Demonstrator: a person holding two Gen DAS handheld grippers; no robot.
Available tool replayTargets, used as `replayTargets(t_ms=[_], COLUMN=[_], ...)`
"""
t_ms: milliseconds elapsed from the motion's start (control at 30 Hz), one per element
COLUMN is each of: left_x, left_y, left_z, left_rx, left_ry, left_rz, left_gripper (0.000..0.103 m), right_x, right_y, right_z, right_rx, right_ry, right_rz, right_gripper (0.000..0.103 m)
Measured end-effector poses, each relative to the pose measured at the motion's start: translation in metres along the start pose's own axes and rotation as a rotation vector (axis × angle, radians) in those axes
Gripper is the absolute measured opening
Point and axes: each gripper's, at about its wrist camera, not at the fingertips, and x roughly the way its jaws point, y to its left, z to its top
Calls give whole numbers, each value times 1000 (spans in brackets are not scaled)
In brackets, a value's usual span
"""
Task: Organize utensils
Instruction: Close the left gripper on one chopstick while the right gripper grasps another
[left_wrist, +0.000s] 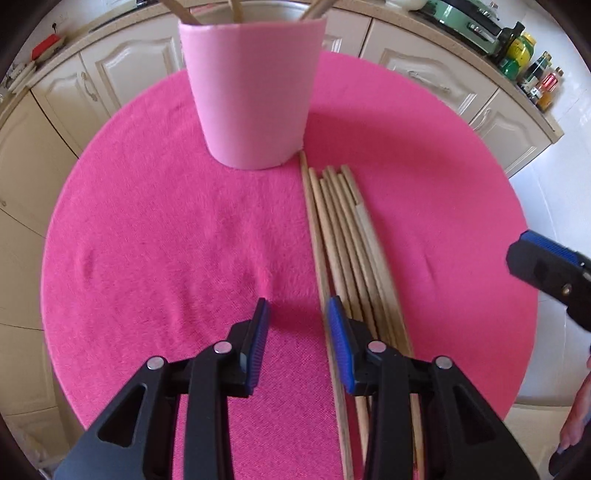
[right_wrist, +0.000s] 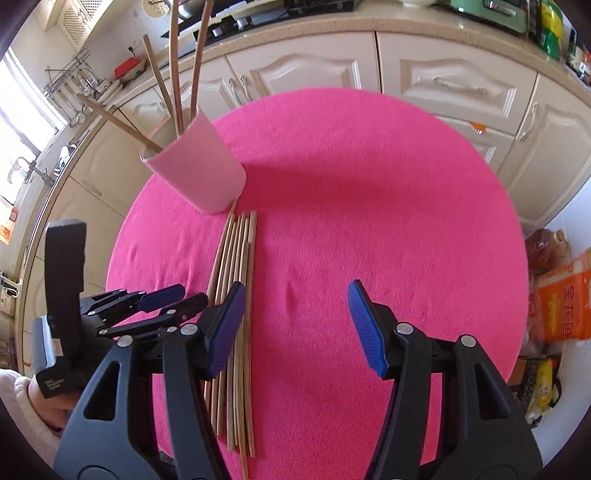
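Note:
A pink cup (left_wrist: 253, 92) stands upright on the round pink table (left_wrist: 147, 221) and holds several wooden chopsticks (right_wrist: 177, 74). A bundle of several loose wooden chopsticks (left_wrist: 343, 236) lies flat in front of the cup, just to its right. My left gripper (left_wrist: 297, 314) is open and empty, low over the near end of the bundle, its right finger at the leftmost sticks. My right gripper (right_wrist: 295, 295) is open and empty, above the cloth to the right of the bundle (right_wrist: 240, 266). The cup also shows in the right wrist view (right_wrist: 199, 170).
Cream kitchen cabinets (right_wrist: 314, 70) curve around behind the table. Bottles and a green appliance (left_wrist: 469, 18) stand on the counter at the right. Food bags (right_wrist: 557, 306) sit on the floor right of the table.

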Motion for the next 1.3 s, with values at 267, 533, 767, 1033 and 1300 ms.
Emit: replayTargets(t_ms=[267,533,767,1033,1300], left_x=[16,12,6,0,5], left_y=[-37,-15,-1,24,22], left_z=[15,14,6,-5,-5], left_rx=[161,51,59,-2,30], left_ry=[59,95,96,95,100], left_rz=[153,97,101,59,79], left_gripper=[35,6,6,6,6], right_x=[17,42,68,76,82], right_y=[-3,12,33,51,59], right_z=[1,4,2,6,11], right_rx=[-10,-71,-124,-167,-142], right_ry=[64,155,235,272,312], right_rz=[1,-11,-39,-62,-131], right_gripper=[57,51,33,28,27])
